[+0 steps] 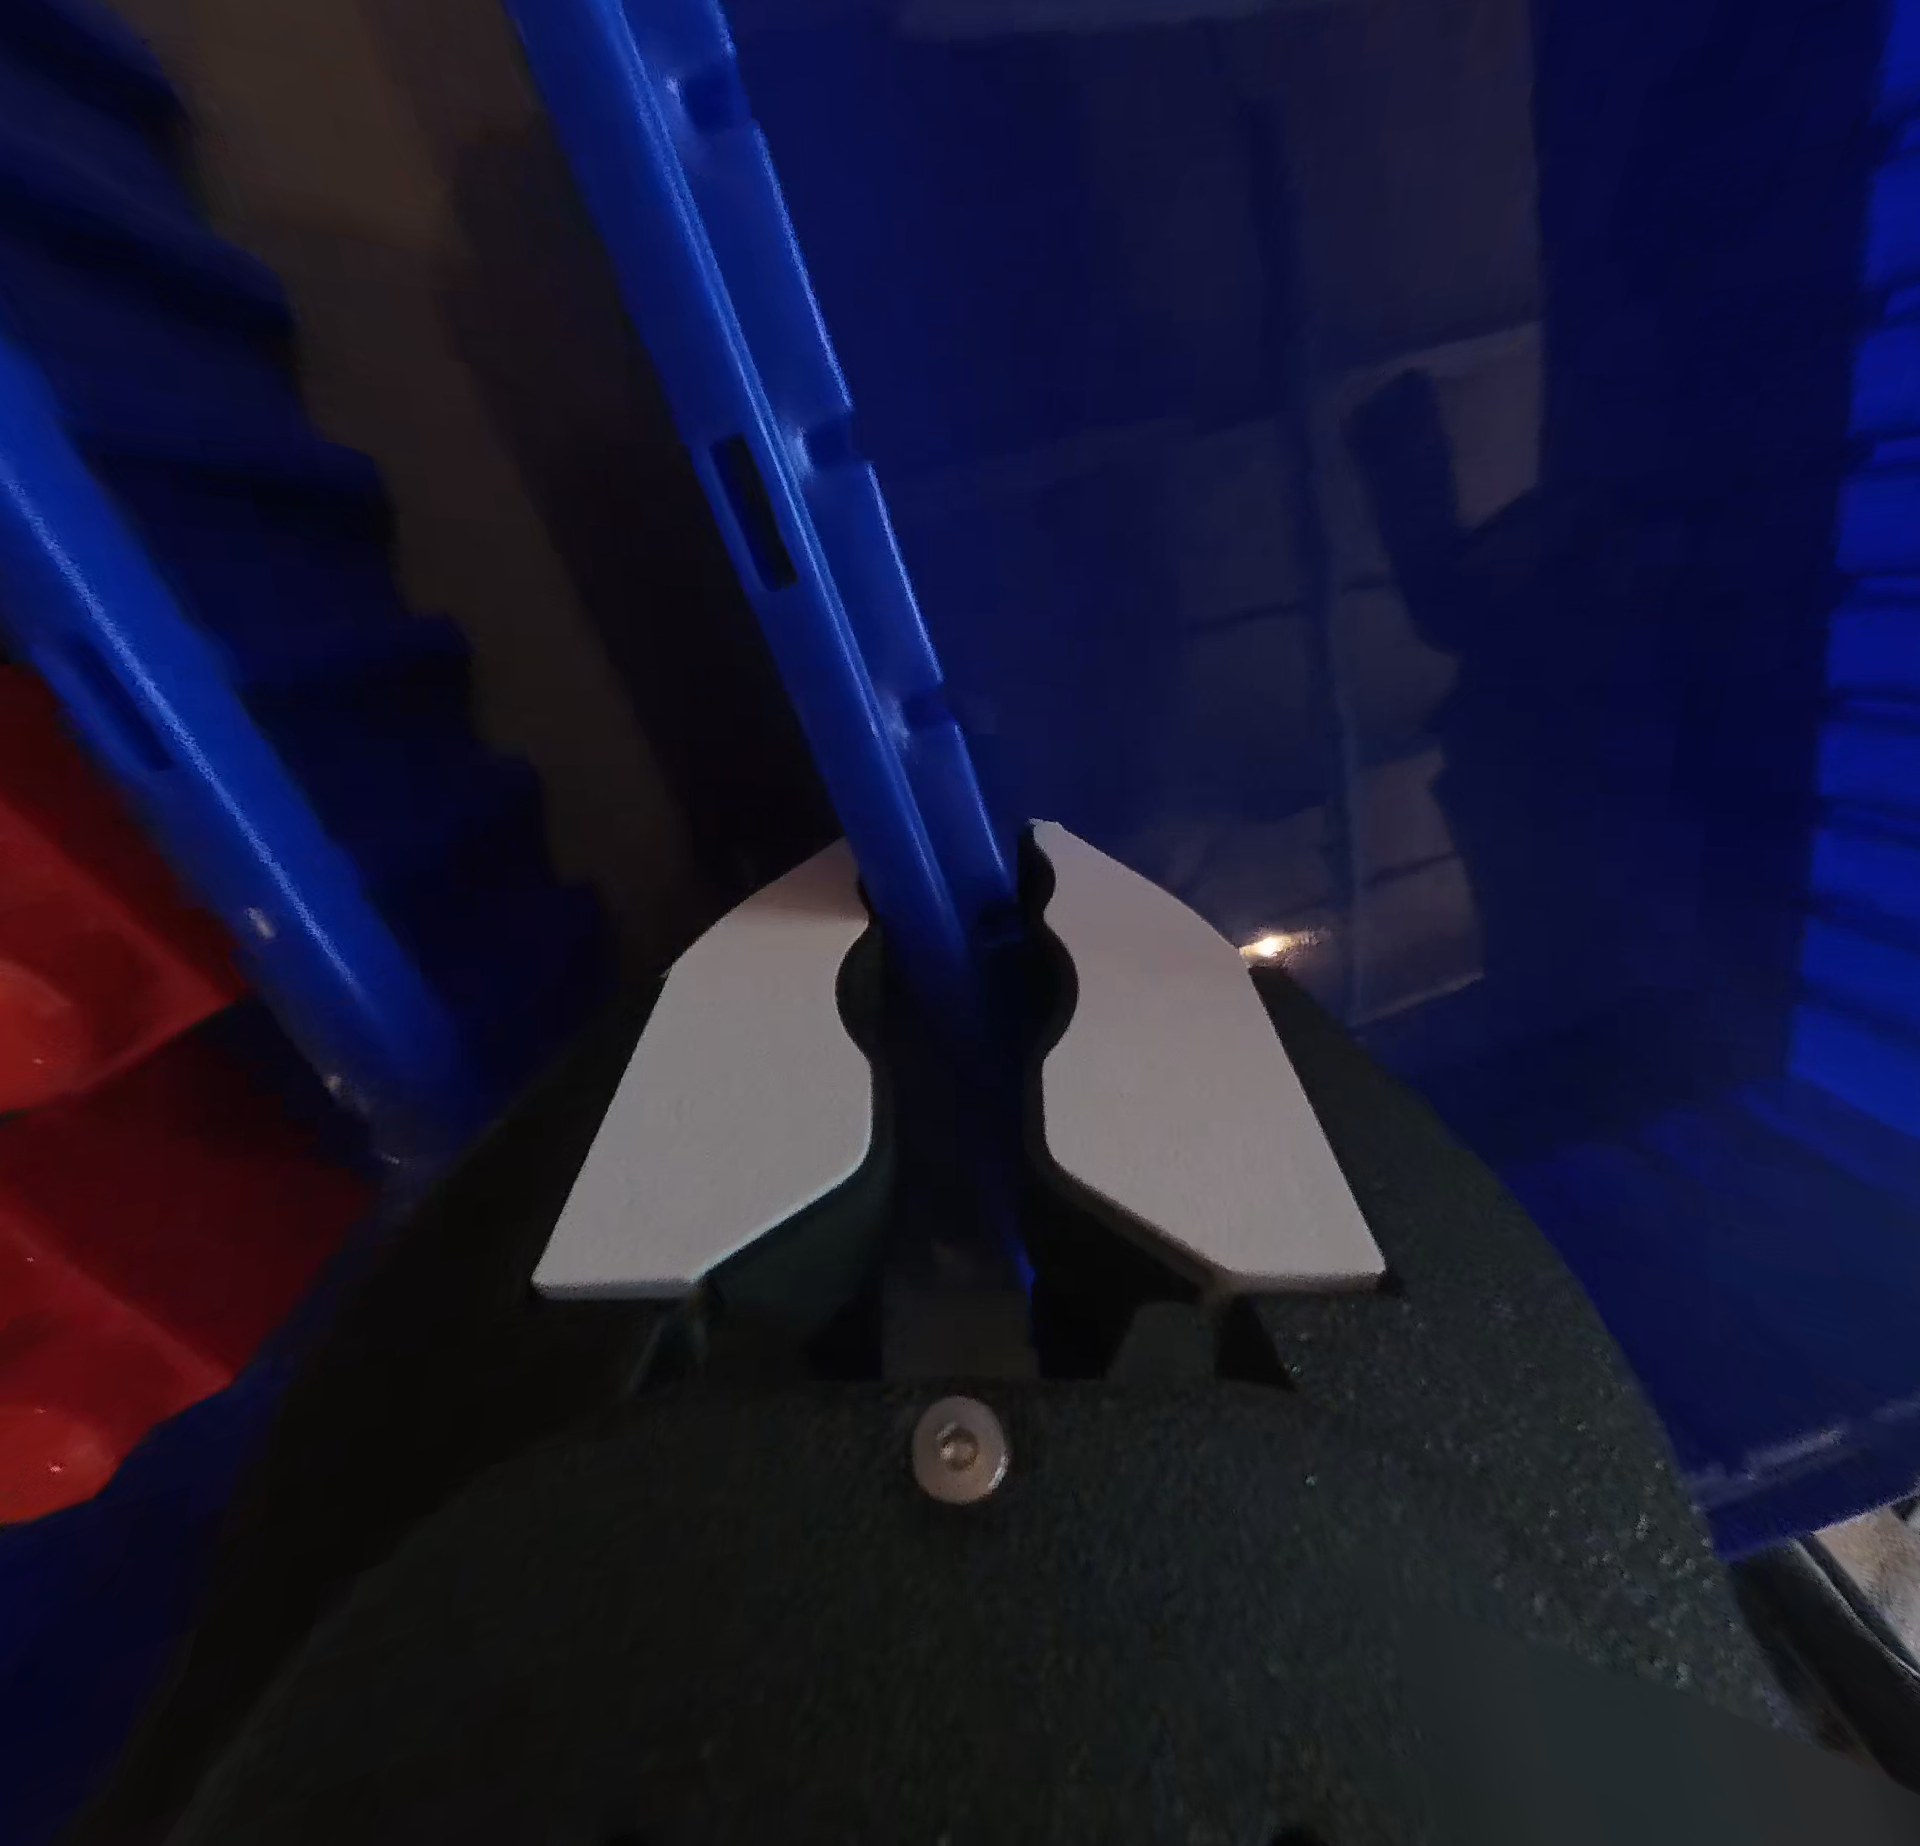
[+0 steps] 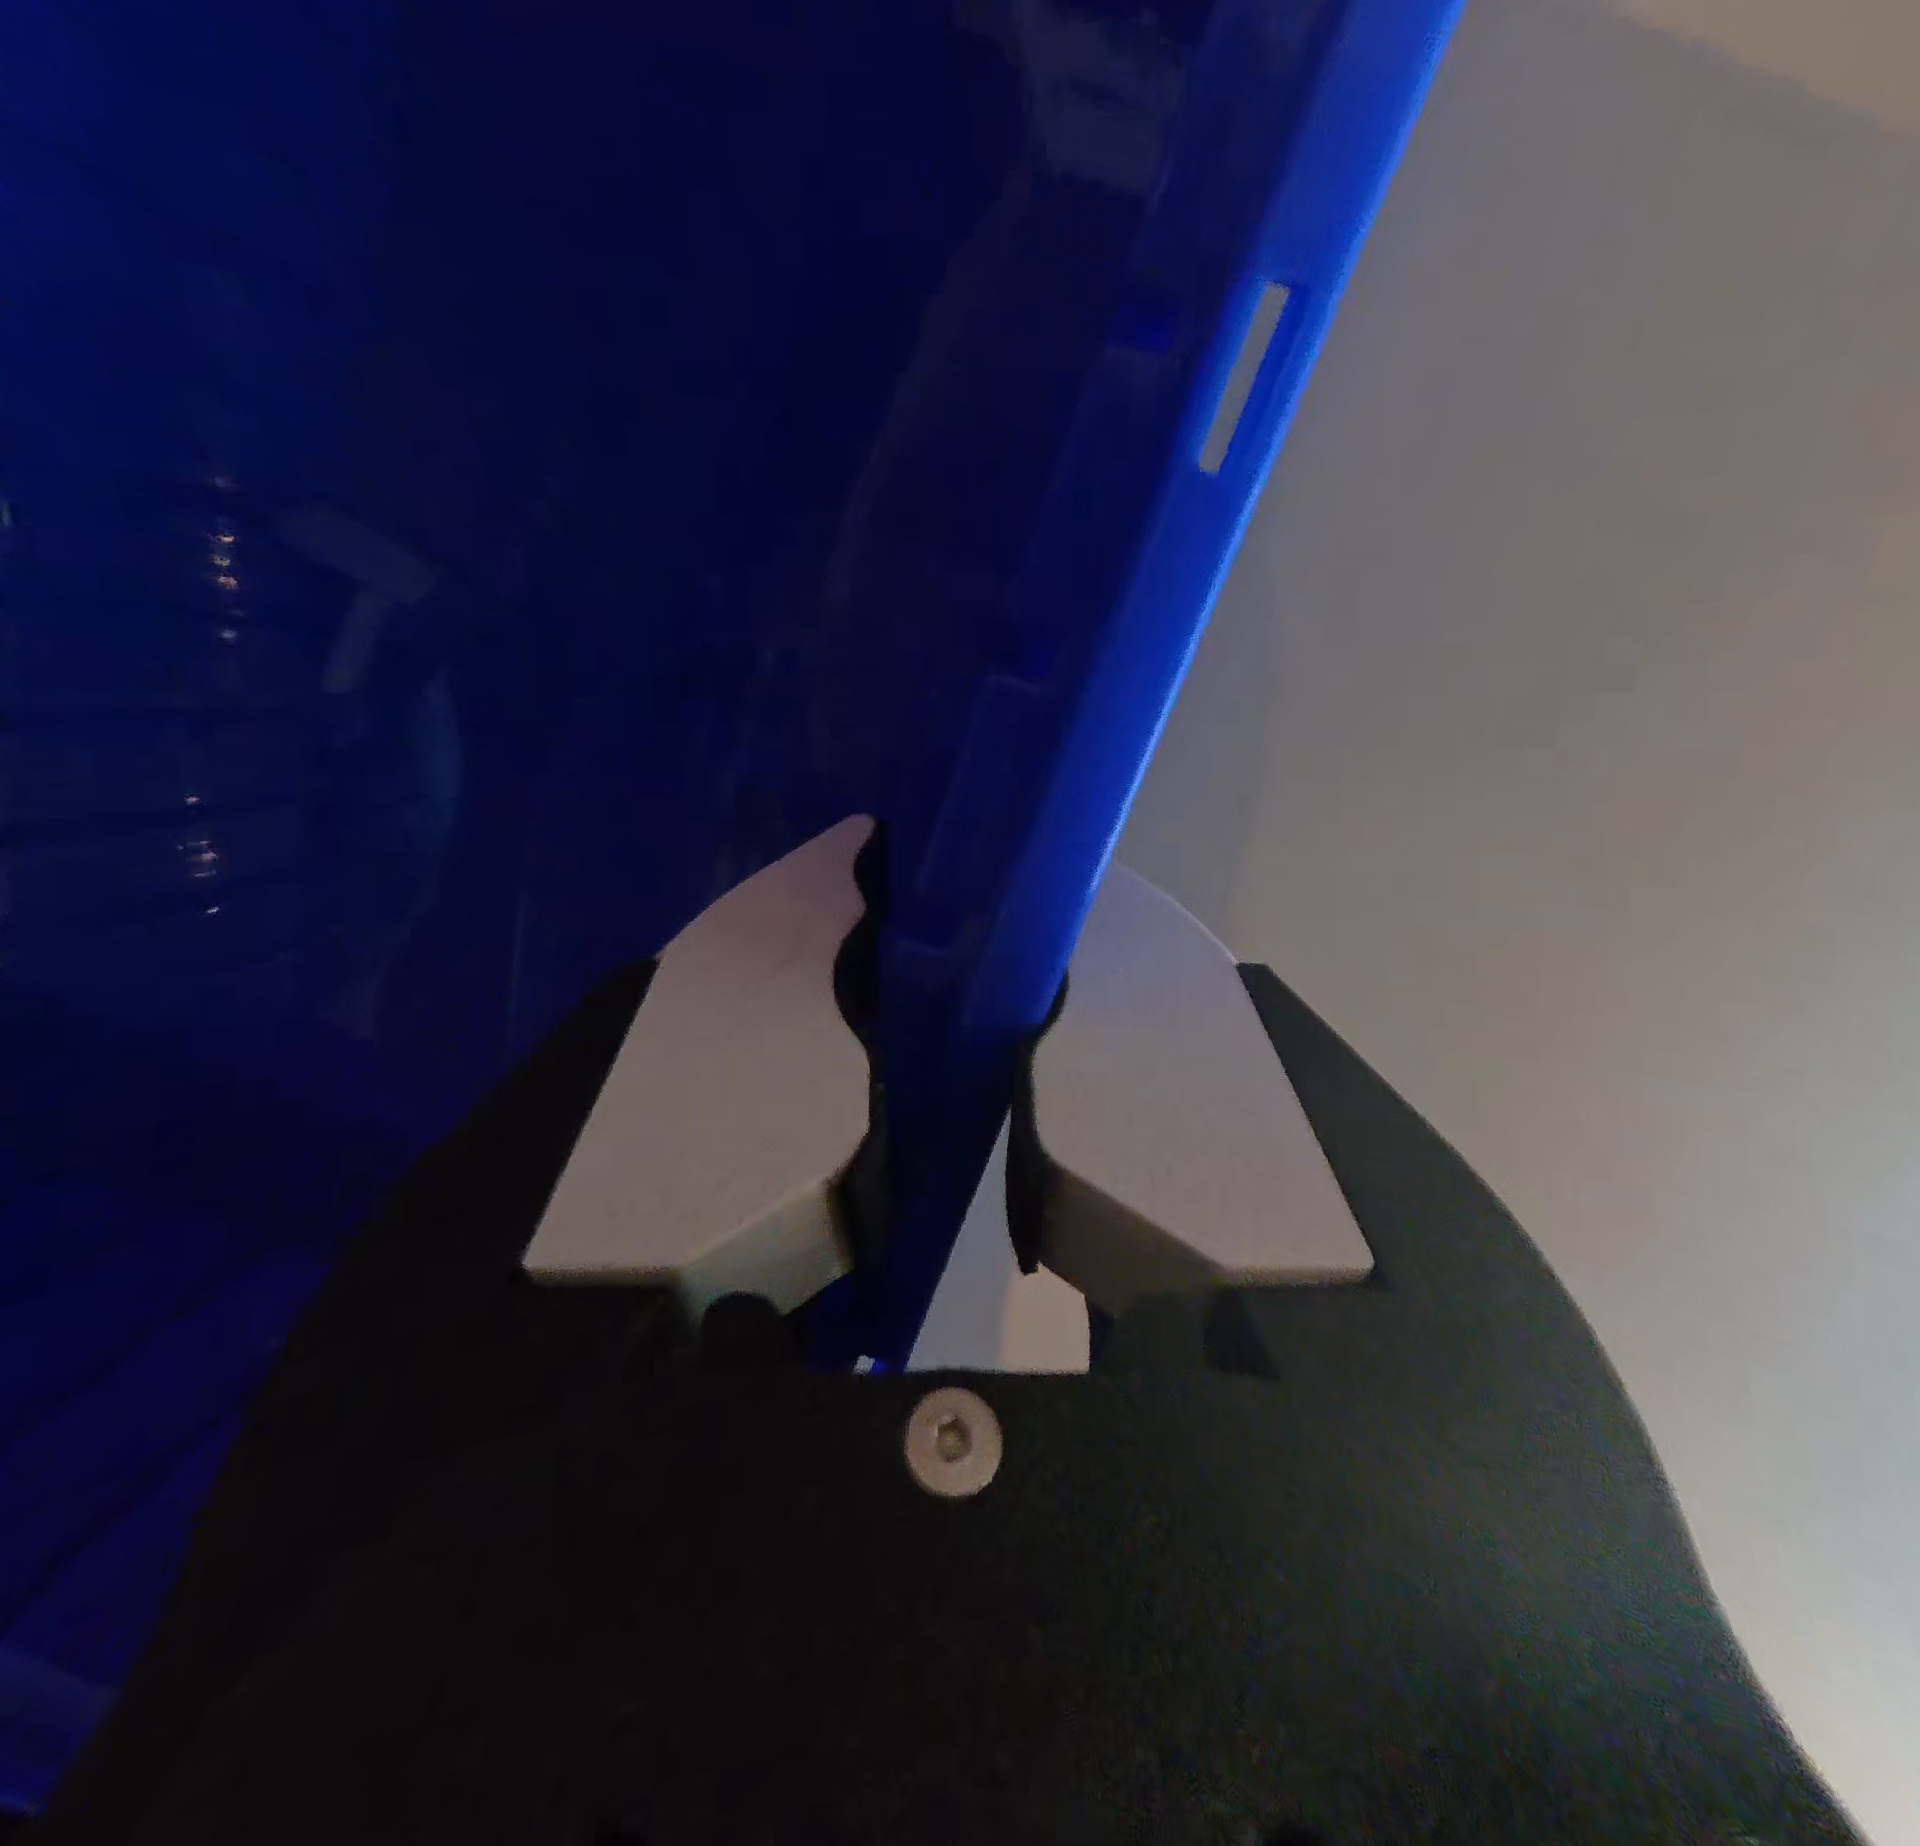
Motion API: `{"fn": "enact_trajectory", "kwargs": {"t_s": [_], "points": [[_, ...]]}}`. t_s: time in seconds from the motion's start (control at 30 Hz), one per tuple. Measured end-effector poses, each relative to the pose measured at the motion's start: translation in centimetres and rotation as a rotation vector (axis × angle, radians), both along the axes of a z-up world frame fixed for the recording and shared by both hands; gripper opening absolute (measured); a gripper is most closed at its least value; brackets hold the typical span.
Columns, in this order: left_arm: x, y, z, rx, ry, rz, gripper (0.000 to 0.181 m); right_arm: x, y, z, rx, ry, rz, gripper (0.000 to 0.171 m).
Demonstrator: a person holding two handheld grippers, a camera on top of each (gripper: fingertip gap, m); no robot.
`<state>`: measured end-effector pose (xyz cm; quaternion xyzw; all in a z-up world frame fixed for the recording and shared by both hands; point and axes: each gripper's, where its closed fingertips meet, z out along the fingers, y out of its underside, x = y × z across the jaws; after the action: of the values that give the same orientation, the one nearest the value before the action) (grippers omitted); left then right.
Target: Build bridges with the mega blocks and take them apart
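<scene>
A blue plastic bin fills both views, and no mega blocks show clearly. In the left wrist view my left gripper [image 1: 948,851] is shut on the bin's rim [image 1: 727,342], which runs up and away between the grey fingers [image 1: 748,1069]. The dark bin wall [image 1: 1247,446] lies to the right of the rim. In the right wrist view my right gripper [image 2: 987,861] is shut on another stretch of the blue rim [image 2: 1195,601]. That rim slants up to the right, with the dark bin wall [image 2: 416,446] on its left.
In the left wrist view a second blue rim [image 1: 208,757] stands at the left, with a red plastic shape [image 1: 94,1121] behind it. A beige surface [image 2: 1558,653] lies to the right of the bin in the right wrist view. The light is dim. Spacing between my two grippers at the tips: around 25 centimetres.
</scene>
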<state>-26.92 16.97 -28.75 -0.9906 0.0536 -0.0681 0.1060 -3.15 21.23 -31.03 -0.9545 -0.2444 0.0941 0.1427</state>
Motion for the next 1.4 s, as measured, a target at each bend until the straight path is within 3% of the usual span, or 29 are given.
{"fn": "enact_trajectory", "kwargs": {"t_s": [0.3, 0.9, 1.13, 1.4], "points": [[7.9, 0.2, 3.4, 0.067, 0.019, -0.053, 0.025, 8.2, -0.3, 3.8, 0.056, -0.01, -0.026, 0.02], [38.6, 4.2, 2.2, 0.09, -0.12, -0.209, 0.028, 39.0, 0.6, 5.4, 0.058, -0.138, -0.15, 0.02], [46.5, 5.3, 1.2, 0.083, -0.133, -0.216, 0.027, 46.7, 1.7, 4.2, 0.053, -0.131, -0.152, 0.021], [50.9, 6.5, 0.6, 0.076, -0.109, -0.217, 0.027, 51.0, 4.0, 3.0, 0.06, -0.107, -0.117, 0.02]]}}
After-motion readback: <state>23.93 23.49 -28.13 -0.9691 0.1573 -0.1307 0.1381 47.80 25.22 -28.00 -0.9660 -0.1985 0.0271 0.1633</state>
